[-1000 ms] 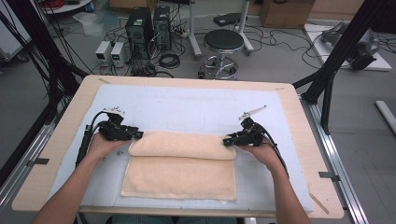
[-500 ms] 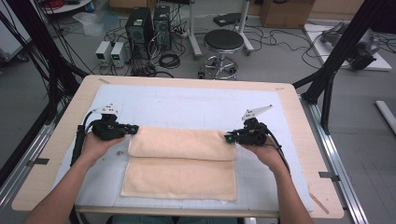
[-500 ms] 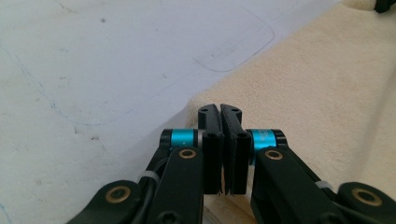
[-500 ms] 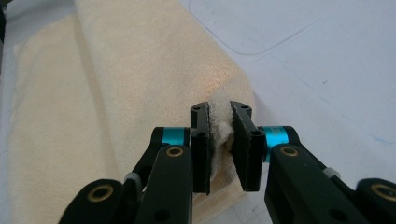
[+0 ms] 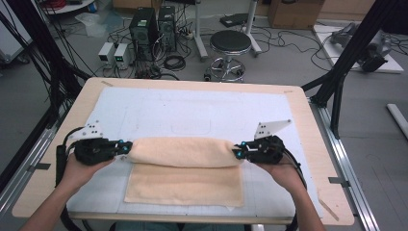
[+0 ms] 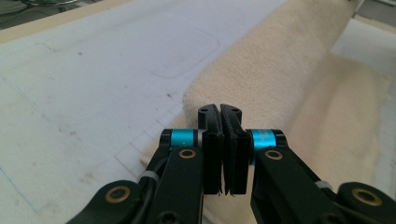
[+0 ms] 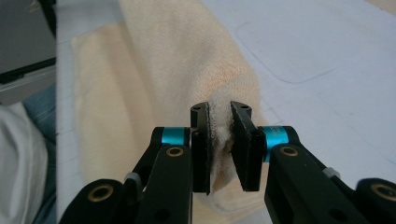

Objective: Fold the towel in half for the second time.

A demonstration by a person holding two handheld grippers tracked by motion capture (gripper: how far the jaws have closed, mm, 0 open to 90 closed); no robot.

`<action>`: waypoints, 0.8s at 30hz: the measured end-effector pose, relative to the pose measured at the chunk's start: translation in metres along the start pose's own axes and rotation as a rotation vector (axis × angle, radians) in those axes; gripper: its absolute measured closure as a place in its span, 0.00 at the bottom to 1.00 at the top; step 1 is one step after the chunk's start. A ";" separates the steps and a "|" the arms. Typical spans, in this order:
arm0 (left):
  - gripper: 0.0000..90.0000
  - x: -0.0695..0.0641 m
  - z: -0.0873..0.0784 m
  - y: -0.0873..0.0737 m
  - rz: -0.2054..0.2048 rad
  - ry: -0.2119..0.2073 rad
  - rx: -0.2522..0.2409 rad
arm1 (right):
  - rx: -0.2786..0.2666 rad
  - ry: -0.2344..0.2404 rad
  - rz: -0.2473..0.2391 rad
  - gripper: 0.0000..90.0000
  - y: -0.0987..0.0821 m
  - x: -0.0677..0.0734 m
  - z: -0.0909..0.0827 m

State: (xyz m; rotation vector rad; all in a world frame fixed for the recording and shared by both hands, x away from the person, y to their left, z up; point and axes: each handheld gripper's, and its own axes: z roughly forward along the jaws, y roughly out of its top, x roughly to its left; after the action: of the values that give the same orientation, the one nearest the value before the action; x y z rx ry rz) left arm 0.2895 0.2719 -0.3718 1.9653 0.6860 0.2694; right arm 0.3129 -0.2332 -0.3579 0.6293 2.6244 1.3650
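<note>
While towel [image 5: 185, 161] lies half-folded, left tongs [image 5: 126, 147] and right tongs [image 5: 237, 152] clamp its fold ends.

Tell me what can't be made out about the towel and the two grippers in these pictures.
- Left gripper, left gripper view: jaws stand shut; whether any towel cloth sits between them is hidden by the pads.
- High view: the towel's underside fold is covered by its raised roll.
- Right gripper, right gripper view: how deep the pinched cloth runs is hidden by the jaws.
</note>
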 end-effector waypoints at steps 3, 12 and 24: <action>0.96 -0.018 -0.012 -0.014 0.023 -0.046 0.005 | 0.020 0.024 -0.038 0.80 -0.008 0.019 -0.003; 0.72 -0.023 -0.019 -0.020 0.032 -0.051 0.001 | -0.009 0.004 -0.065 0.68 -0.016 0.027 -0.015; 0.67 -0.034 0.037 -0.035 0.089 -0.152 0.163 | 0.084 0.042 -0.057 0.61 -0.022 0.020 0.030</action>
State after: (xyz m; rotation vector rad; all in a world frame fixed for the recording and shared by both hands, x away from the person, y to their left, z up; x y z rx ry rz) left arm 0.2665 0.2375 -0.4168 2.1504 0.5367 0.1196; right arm 0.2968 -0.2131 -0.3917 0.5377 2.7223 1.2725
